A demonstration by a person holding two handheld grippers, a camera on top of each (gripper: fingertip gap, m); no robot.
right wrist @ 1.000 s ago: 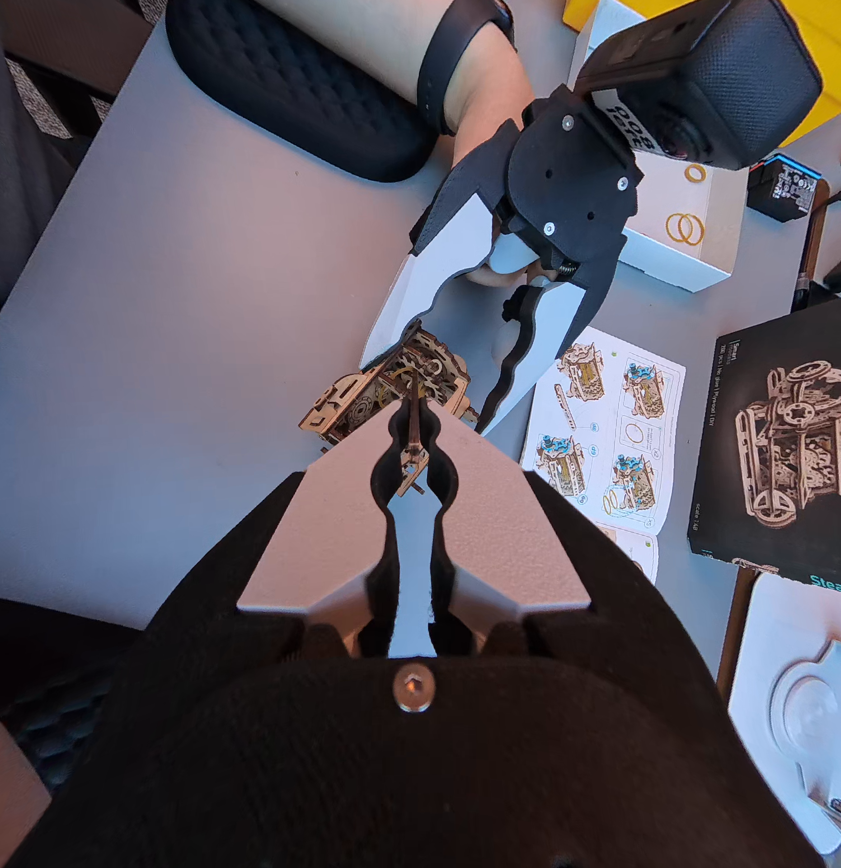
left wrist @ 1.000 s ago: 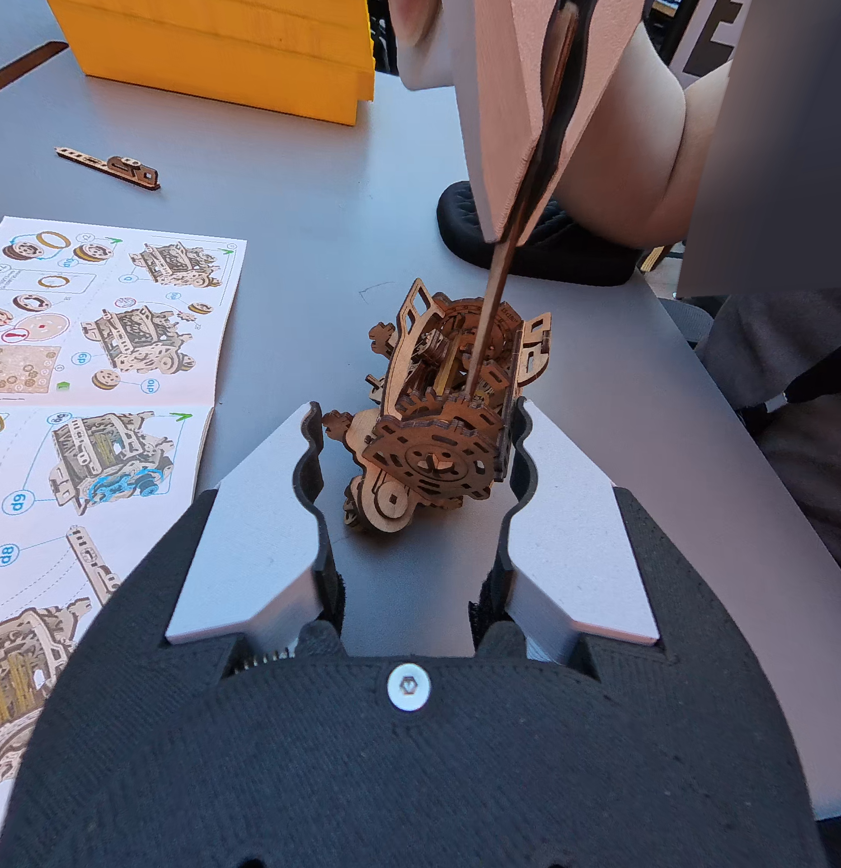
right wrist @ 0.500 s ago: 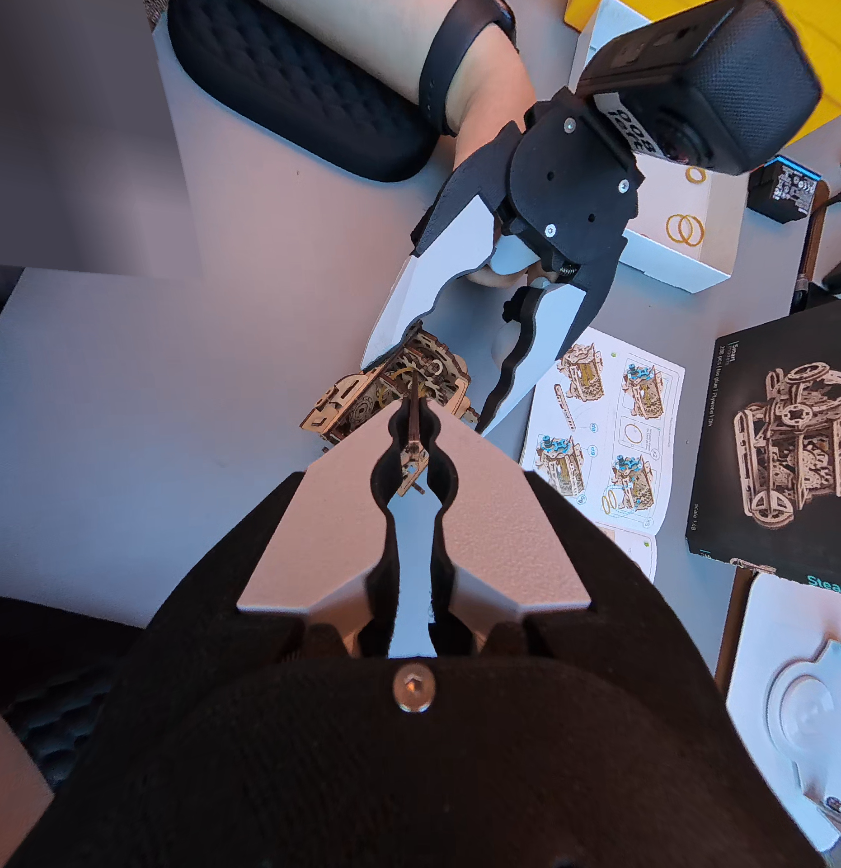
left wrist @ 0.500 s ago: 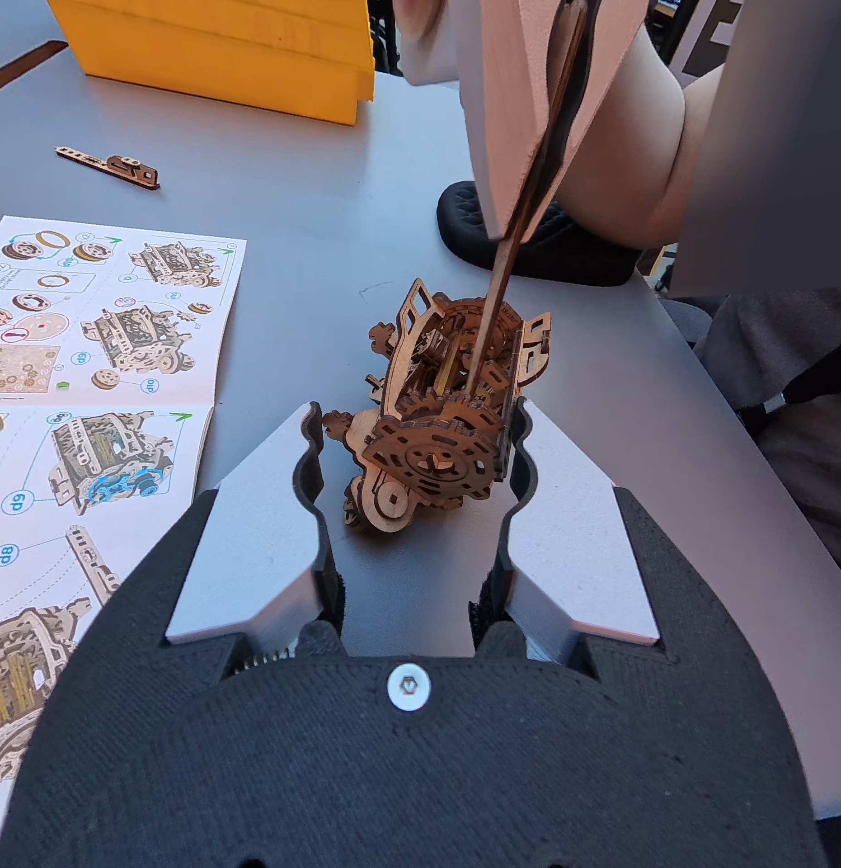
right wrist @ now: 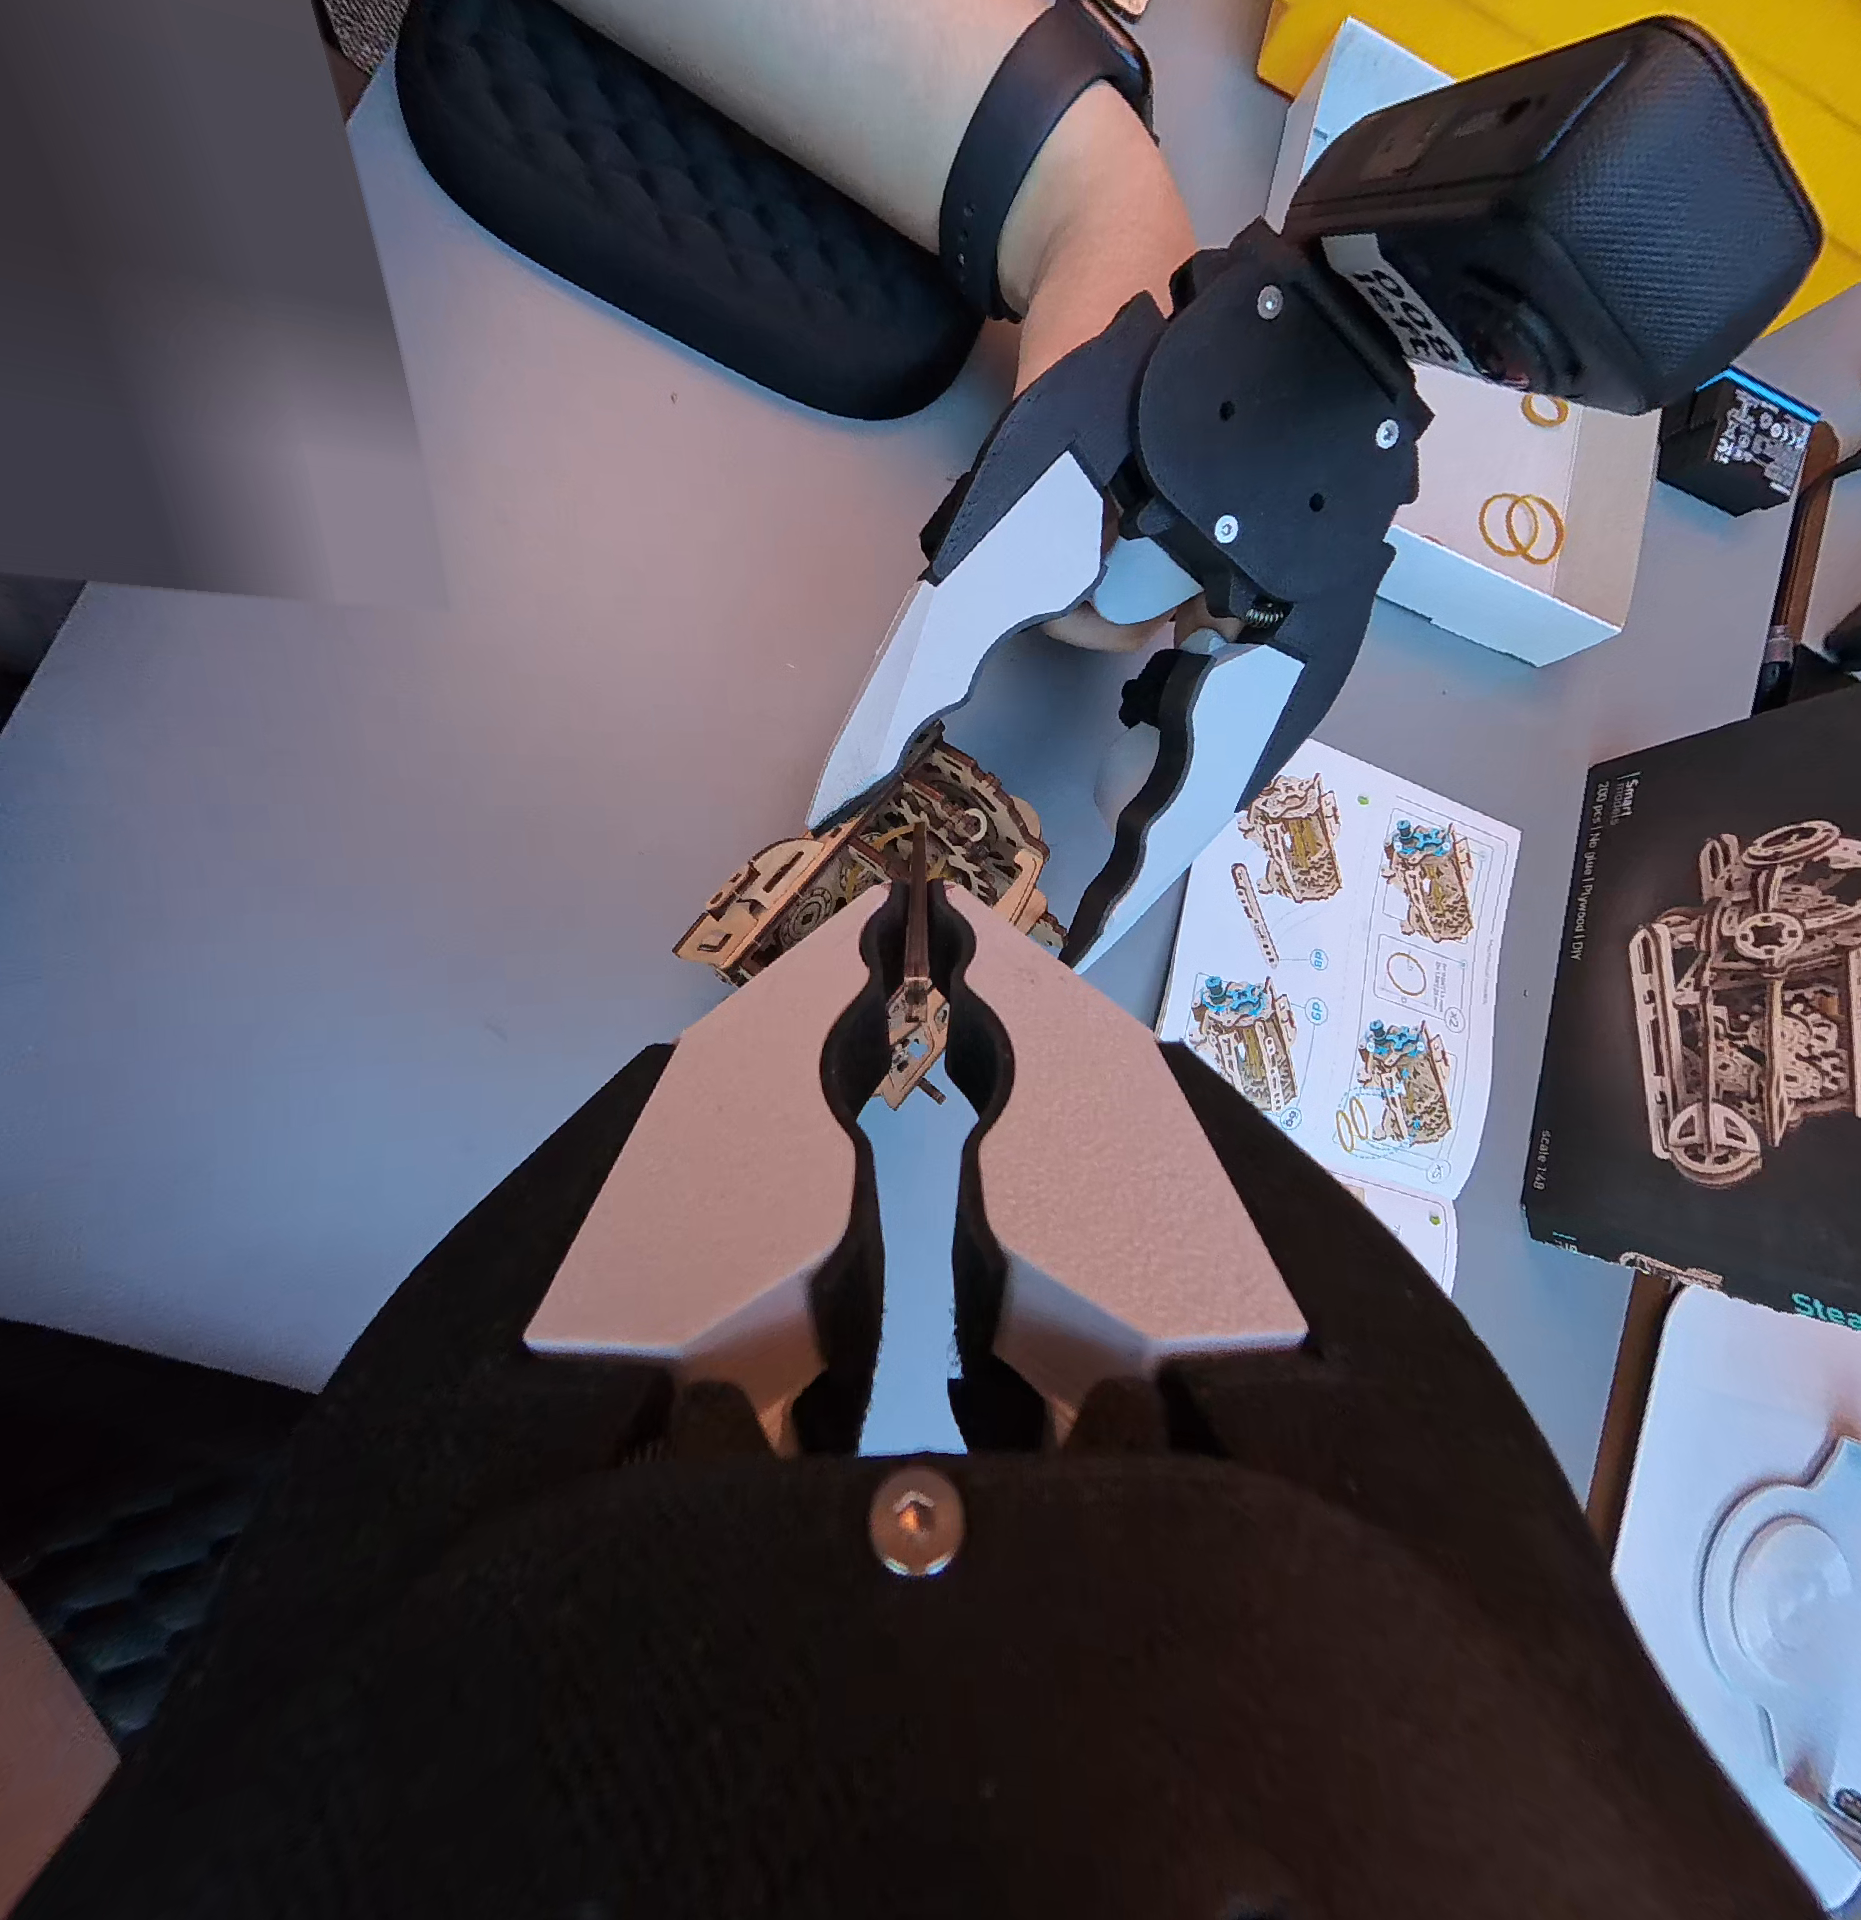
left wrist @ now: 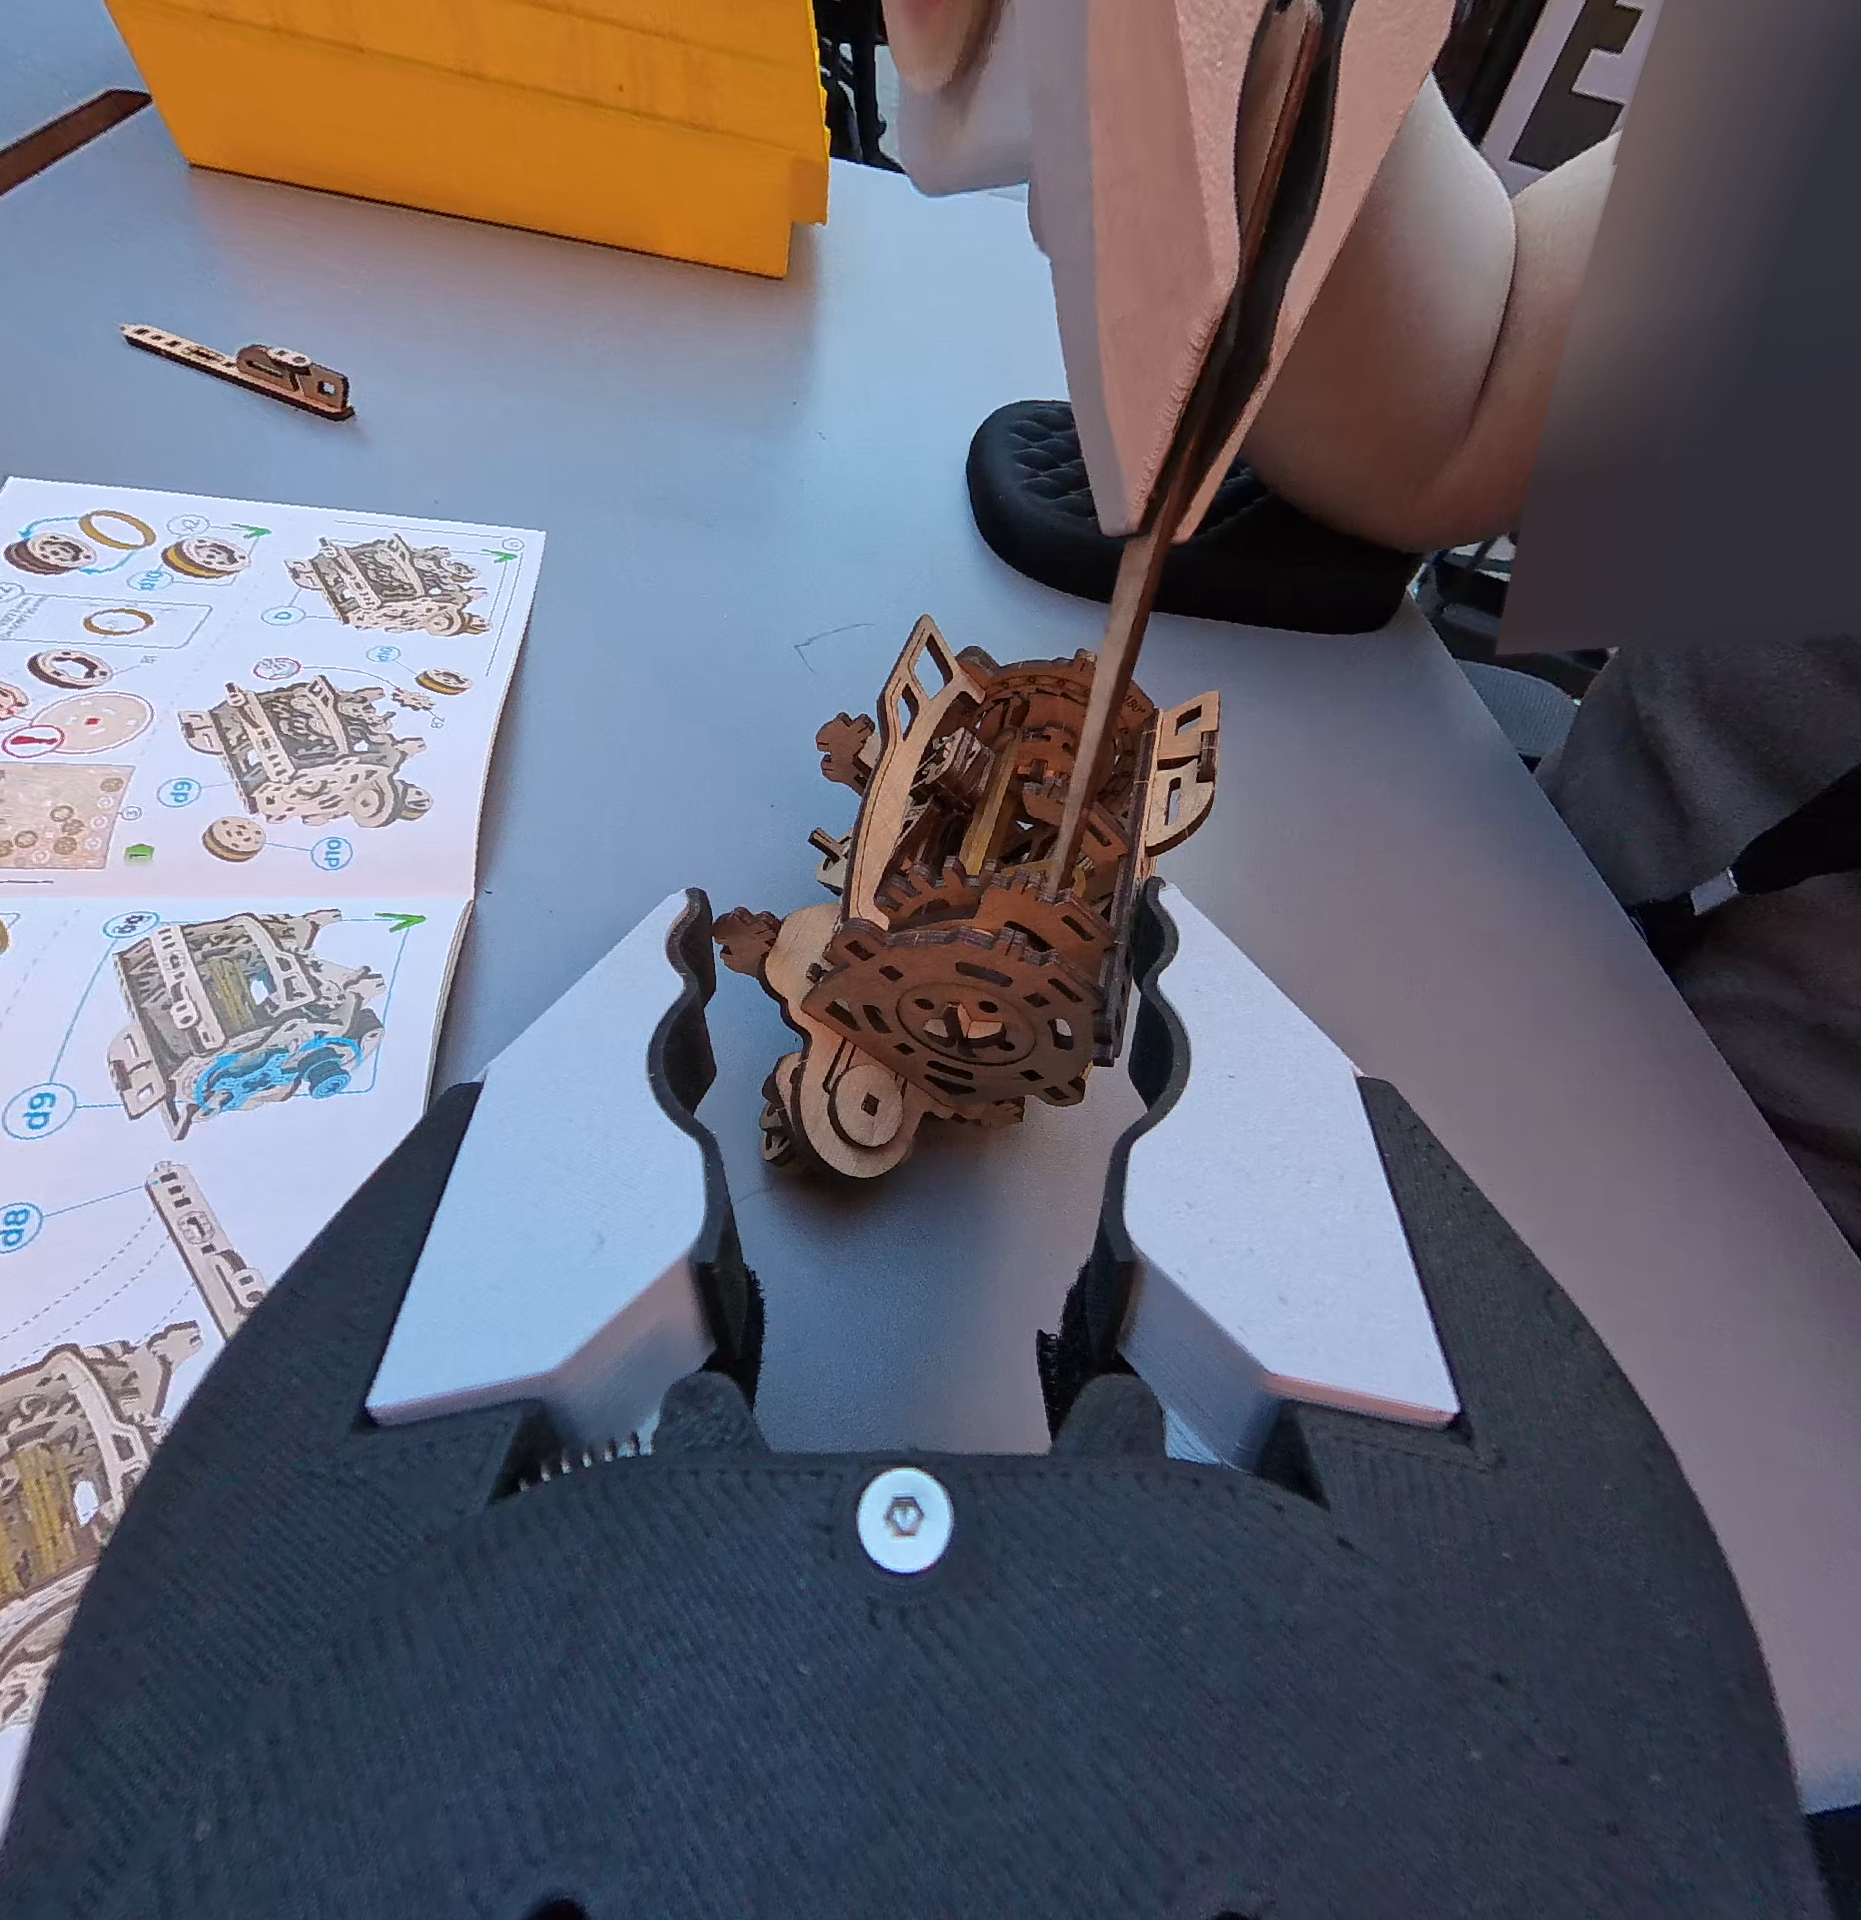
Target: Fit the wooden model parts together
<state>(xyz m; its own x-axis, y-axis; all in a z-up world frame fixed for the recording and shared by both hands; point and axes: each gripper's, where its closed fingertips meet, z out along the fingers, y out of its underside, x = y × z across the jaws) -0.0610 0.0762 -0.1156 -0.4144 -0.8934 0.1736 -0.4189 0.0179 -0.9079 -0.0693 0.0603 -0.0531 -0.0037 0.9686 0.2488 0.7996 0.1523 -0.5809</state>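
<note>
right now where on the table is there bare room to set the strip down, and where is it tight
Free: the grey table between the yellow bin, the instruction sheet and the wooden model, apart from one loose wooden piece. Also free: the stretch beyond the model below the black wrist pad. Crowded: around the model, flanked by the left gripper, with the right gripper holding the wooden strip into it.

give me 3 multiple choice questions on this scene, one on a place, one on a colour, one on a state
1. Where does the instruction booklet lie in the left wrist view?
A. left of the wooden model
B. under it
C. on the bin

2. What colour is the bin at the table's far side?
A. green
B. yellow
C. red

3. How is the right hand-held gripper?
A. wide open, empty
B. out of view
C. shut on a thin wooden strip

Answers: 1 A, the pages lie flat left of the model. 2 B, its wall is yellow. 3 C, its fingers pinch the strip, whose tip reaches into the model.
</note>
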